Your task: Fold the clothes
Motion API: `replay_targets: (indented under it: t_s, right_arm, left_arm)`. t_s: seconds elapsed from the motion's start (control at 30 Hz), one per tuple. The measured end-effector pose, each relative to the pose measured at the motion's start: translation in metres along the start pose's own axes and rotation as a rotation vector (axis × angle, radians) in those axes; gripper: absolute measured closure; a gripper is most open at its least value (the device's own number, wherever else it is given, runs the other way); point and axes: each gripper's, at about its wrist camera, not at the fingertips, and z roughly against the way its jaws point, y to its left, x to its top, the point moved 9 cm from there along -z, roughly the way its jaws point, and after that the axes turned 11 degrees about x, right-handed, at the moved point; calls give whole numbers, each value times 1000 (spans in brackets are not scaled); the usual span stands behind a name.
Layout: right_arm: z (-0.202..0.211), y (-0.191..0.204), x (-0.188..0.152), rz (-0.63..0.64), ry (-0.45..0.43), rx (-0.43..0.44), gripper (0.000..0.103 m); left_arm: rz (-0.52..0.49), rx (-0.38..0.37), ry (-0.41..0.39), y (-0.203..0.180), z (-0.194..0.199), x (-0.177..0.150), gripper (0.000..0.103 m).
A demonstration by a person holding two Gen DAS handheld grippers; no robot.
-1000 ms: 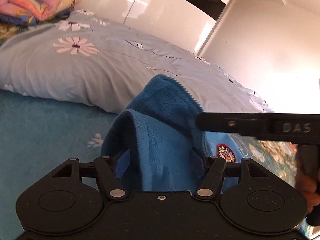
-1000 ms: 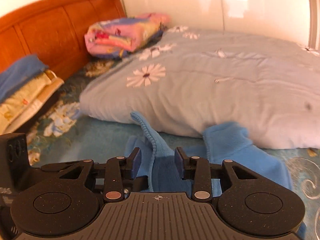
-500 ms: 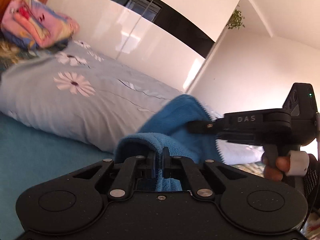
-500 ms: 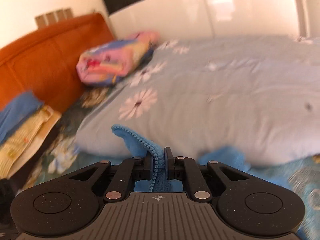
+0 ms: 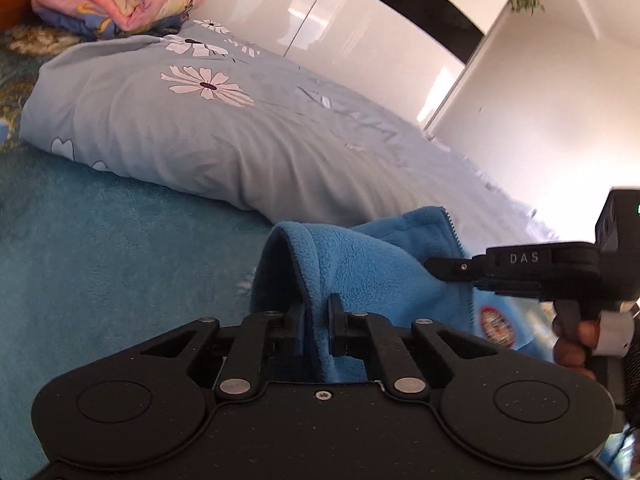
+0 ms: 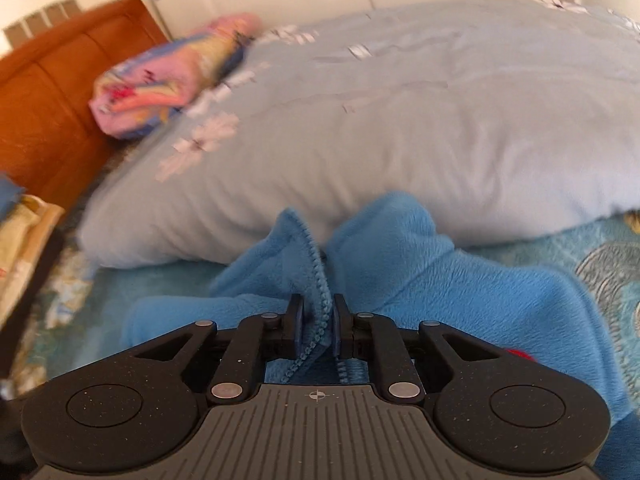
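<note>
Pinching blue fleece in both sets of fingers, nearest the lens. My left gripper (image 5: 316, 320) has its fingers drawn in on a rolled fold of the blue fleece jacket (image 5: 360, 272), with only the cloth's thickness between them. My right gripper (image 6: 318, 326) is likewise closed down, on the toothed zipper edge (image 6: 316, 280) of the same jacket (image 6: 460, 280).

Middle ground: the jacket is raised a little at the two held points, and the rest of it slumps on the teal bedspread (image 5: 100, 260). A round printed badge (image 5: 496, 326) shows on its lower front. In the left view my right gripper (image 5: 452, 270) enters from the side, meeting the cloth just beside the zipper.

Handling, as I judge it: the fleece is light, soft and limp. It will sag between my two holds and keep no crease by itself. The zipper edge and hems are the firmest places to take it, as plush pile may creep between smooth fingers.

Far ground: a grey-blue daisy-print duvet (image 5: 240, 120) lies behind the jacket, and a folded pink bundle (image 6: 172, 76) beyond it against the wooden headboard (image 6: 60, 92).
</note>
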Motion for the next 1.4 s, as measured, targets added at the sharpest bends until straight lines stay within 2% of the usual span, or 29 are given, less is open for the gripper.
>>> replay_targets:
  t_s: [0.1, 0.17, 0.2, 0.37, 0.5, 0.6, 0.67, 0.7, 0.73, 0.77, 0.83, 0.97, 1.0, 1.07, 1.1, 1.17, 1.2, 1.23, 1.33, 1.4]
  right_arm:
    - [38, 5, 0, -2, -33, 47, 89]
    - [72, 6, -13, 3, -34, 54, 85]
    - [90, 5, -23, 8, -34, 42, 81]
    - [161, -21, -91, -128, -71, -41, 65]
    - [219, -41, -145, -237, -101, -106, 64]
    - [262, -57, -187, -318, -124, -156, 64]
    - [289, -66, -213, -371, -138, -188, 64]
    - [291, -68, -216, -378, -146, -192, 64]
    - [293, -70, -219, -386, -154, -197, 64]
    - [295, -72, -222, -394, -162, -201, 64]
    - [299, -76, -228, -409, -177, -211, 63]
    - [306, -83, -239, -440, -208, -229, 63]
    - [308, -85, -242, -448, -216, -234, 63]
    - [312, -88, -248, -464, -232, -243, 62]
    - [314, -90, -251, -471, -240, -247, 62]
    - [318, -94, -257, -487, -255, -257, 61]
    - [319, -96, -260, -497, -264, -259, 58]
    - [317, -103, -261, -527, -280, -241, 48]
    - [309, -114, -259, -592, -339, -162, 46]
    - [301, -114, -255, -618, -350, -109, 46]
  left_arm:
    - [-18, 2, -20, 4, 28, -1, 75]
    - [-24, 11, -11, 10, 50, -8, 72]
    - [-32, 17, -4, 13, 62, -13, 68]
    - [-47, 12, 27, 22, 116, -39, 50]
    - [37, 10, 89, 23, 113, -58, 47]
    - [51, 4, 136, 11, 93, -69, 46]
    - [65, 18, 141, 7, 82, -72, 49]
    - [80, 34, 137, 8, 77, -72, 63]
    - [101, 88, 142, 14, 77, -74, 97]
    - [128, 141, 151, 22, 80, -75, 95]
    - [185, 159, 147, 37, 89, -77, 95]
    - [198, 98, 115, 39, 117, -78, 96]
    - [201, 74, 120, 37, 126, -80, 95]
    - [208, 25, 136, 31, 143, -86, 73]
    - [204, 5, 148, 26, 152, -91, 57]
    - [173, -40, 188, 15, 166, -110, 54]
    - [154, -63, 217, 8, 171, -122, 52]
    - [139, -74, 241, 3, 176, -135, 47]
    - [103, -57, 251, -1, 182, -159, 39]
    - [143, -51, 244, -1, 185, -165, 39]
